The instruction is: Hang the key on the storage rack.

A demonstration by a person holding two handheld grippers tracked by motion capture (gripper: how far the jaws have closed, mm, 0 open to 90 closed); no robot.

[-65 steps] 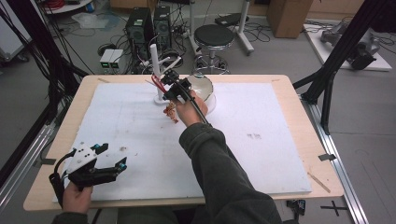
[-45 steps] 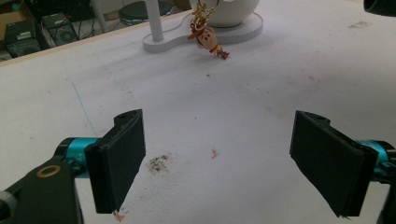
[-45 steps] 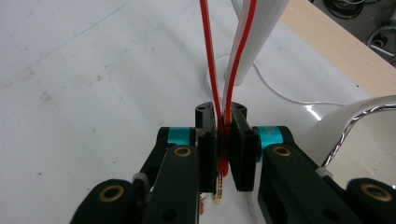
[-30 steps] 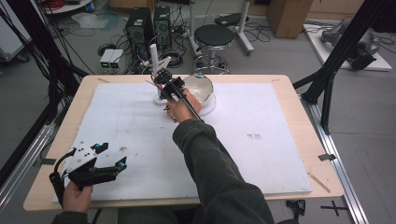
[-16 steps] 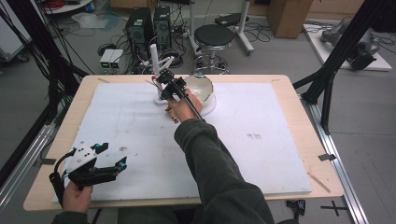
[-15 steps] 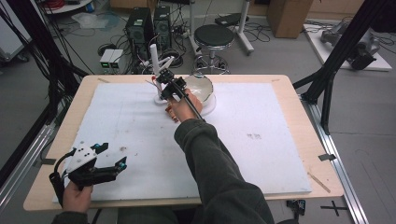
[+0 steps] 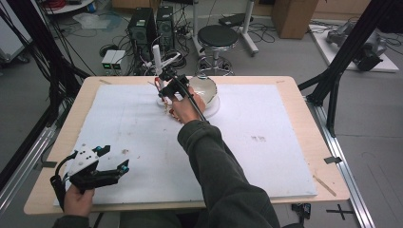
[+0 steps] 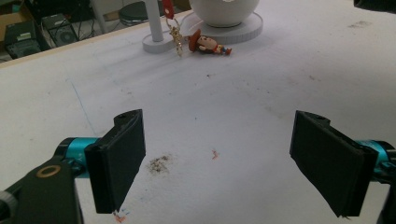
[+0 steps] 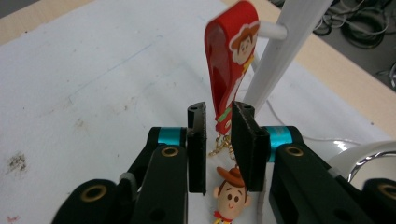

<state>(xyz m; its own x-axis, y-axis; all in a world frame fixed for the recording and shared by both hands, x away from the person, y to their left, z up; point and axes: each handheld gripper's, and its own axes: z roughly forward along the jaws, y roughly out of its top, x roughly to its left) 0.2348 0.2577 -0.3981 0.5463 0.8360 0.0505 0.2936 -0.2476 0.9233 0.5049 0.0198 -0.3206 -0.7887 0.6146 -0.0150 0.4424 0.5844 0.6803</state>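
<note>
Now that its jaws have just eased apart, the right tool (image 9: 218, 144) stands loose around the red strap (image 9: 229, 56), already hooked over the peg (image 9: 272, 31); the keychain hangs free.

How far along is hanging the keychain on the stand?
Done: the red strap looks looped over the peg. In hand: the right gripper has just been opening its jaws around the strap's lower end. Left: pull that gripper clear. The left gripper rests open.

Cowboy figure (image 9: 231, 196): lower body cut off by the frame edge below the red strap (image 9: 232, 60). White stand (image 9: 285, 46): top beyond the upper edge; whether the pads touch the strap, unclear
</note>
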